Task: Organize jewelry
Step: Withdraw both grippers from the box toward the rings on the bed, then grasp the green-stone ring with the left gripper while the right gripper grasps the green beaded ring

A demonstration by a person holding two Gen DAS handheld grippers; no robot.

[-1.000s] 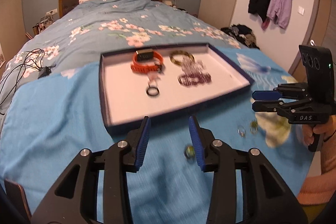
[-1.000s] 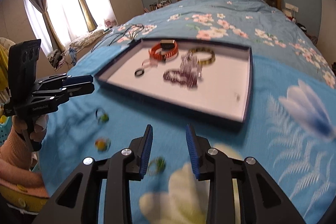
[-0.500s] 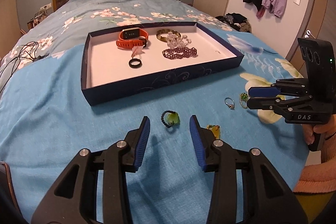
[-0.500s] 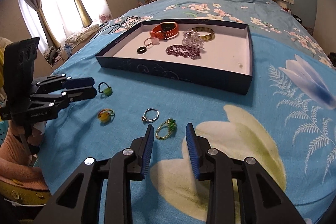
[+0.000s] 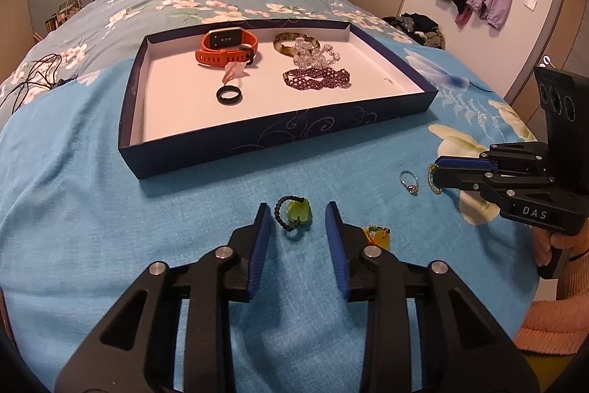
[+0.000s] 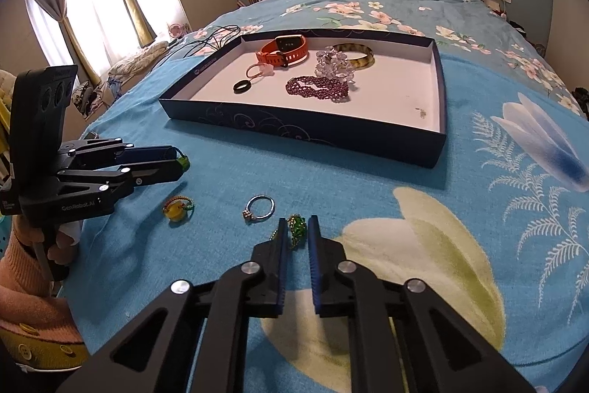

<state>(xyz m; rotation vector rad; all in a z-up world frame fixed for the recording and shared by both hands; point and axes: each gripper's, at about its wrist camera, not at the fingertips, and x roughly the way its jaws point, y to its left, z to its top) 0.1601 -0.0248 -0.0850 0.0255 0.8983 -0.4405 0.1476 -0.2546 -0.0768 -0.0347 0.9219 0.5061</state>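
Four rings are lying loose on the blue bedspread (image 5: 110,209); six pieces are sitting in the navy tray (image 5: 279,131) beyond our tongs: one orange watch (image 5: 228,48), one amber bangle (image 5: 291,41), one clear bead bracelet (image 5: 316,54), one purple bead strand (image 5: 316,78), one black ring (image 5: 229,95), one pink piece (image 5: 235,70). We are narrowing our left gripper (image 5: 296,227) around the black-beaded green ring (image 5: 294,214), jaws still apart from it; the yellow ring (image 5: 377,234) is lying just right of them. Our right gripper (image 6: 295,234) is pinching the green beaded ring (image 6: 296,227), jaws just closed; the silver ring (image 6: 259,207) is lying just left.
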